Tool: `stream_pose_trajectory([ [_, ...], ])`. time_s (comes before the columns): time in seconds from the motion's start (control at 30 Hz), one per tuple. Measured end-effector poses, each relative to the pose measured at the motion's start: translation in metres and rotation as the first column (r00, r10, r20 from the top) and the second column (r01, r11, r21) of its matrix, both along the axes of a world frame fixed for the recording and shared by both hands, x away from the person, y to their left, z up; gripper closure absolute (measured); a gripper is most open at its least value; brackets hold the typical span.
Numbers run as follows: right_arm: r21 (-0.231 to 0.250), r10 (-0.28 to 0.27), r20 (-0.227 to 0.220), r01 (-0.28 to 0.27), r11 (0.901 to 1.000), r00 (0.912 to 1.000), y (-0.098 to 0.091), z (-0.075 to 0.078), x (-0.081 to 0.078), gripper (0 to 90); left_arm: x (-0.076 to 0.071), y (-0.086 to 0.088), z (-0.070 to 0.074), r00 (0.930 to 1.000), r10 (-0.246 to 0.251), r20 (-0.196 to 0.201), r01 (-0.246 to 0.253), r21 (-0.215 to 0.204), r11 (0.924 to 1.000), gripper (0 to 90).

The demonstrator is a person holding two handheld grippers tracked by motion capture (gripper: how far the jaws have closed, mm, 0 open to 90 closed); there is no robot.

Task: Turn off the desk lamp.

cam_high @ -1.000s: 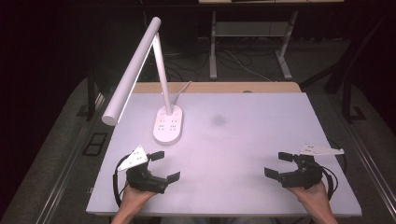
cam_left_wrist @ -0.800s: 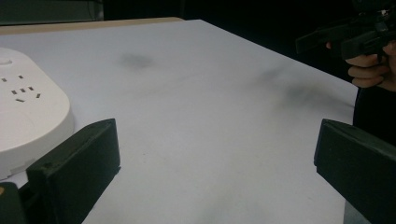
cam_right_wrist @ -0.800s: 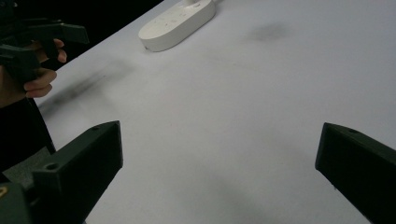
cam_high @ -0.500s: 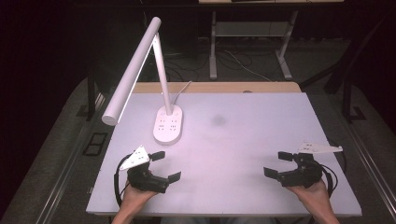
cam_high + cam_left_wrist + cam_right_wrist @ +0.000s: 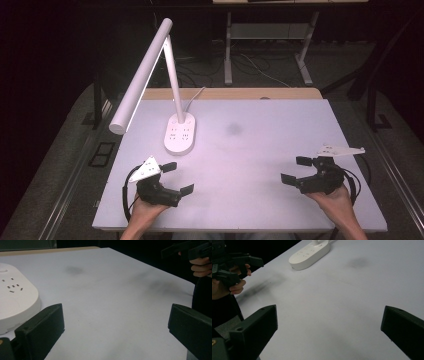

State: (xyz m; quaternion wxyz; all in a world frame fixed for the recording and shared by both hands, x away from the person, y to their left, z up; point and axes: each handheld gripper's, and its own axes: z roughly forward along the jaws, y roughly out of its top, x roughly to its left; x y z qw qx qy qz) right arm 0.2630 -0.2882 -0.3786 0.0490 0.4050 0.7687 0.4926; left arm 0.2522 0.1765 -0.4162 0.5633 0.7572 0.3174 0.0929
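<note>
Both hands are parked low at the near edge of the worktop (image 5: 280, 115), forearms coming up from below, wrists roughly level. The left tool (image 5: 177, 177) sits near the near-left corner, gripped from behind with its jaws pointing right and a bit toward the far edge, spread wide with nothing between them. Its grey three-cornered plate tilts up on top, and the cable loops around by the wrist. In the left gripper view the two black jaws stand far apart over bare white surface.

The right tool (image 5: 295, 170) mirrors it near the near-right corner: hand (image 5: 332, 197) wrapped around the body from behind, jaws aimed left toward the middle, also wide and holding nothing.

The closest thing to either is the desk lamp base (image 5: 180, 133), a white oval with socket holes on top. It sits left of centre, nearer the far edge, just beyond the left tool but not touching it. The lamp's stem rises from the base's far end, and the long white lamp head (image 5: 140, 77) slants down out past the left edge.
</note>
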Motion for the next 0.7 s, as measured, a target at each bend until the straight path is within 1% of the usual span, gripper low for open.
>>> stream_pose_trajectory([
  [0.03, 0.004, 0.001, 0.001, -0.001, 1.0, 1.0, 0.001, 0.001, 0.001, 0.7, 0.0, 0.0, 0.0, 1.0, 0.001, 0.0, -0.001, 0.0, 1.0, 0.0],
  [0.27, -0.004, 0.024, 0.014, -0.024, 0.9997, 0.9996, 0.009, 0.01, 0.009, 0.7, 0.0, 0.0, -0.001, 1.0, -0.003, 0.0, 0.003, -0.002, 1.0, 0.0],
  [0.3, -0.004, 0.027, 0.009, -0.027, 0.9996, 0.9996, 0.011, 0.012, 0.011, 0.7, 0.0, 0.0, -0.001, 1.0, -0.002, 0.001, 0.002, -0.002, 1.0, 0.0],
  [0.5, 0.002, 0.04, 0.012, -0.04, 0.9992, 0.9991, 0.018, 0.018, 0.019, 0.7, 0.0, 0.001, 0.0, 1.0, 0.0, 0.0, 0.0, -0.004, 1.0, 0.0],
  [0.57, -0.008, 0.048, 0.019, -0.047, 0.9988, 0.9987, 0.021, 0.02, 0.022, 0.7, 0.0, 0.001, 0.0, 1.0, -0.003, 0.002, 0.003, -0.006, 1.0, 0.0],
  [0.7, -0.013, 0.057, 0.028, -0.057, 0.9983, 0.998, 0.027, 0.026, 0.026, 0.7, -0.001, 0.001, 0.0, 1.0, -0.001, 0.001, 0.001, -0.008, 1.0, 0.0],
])
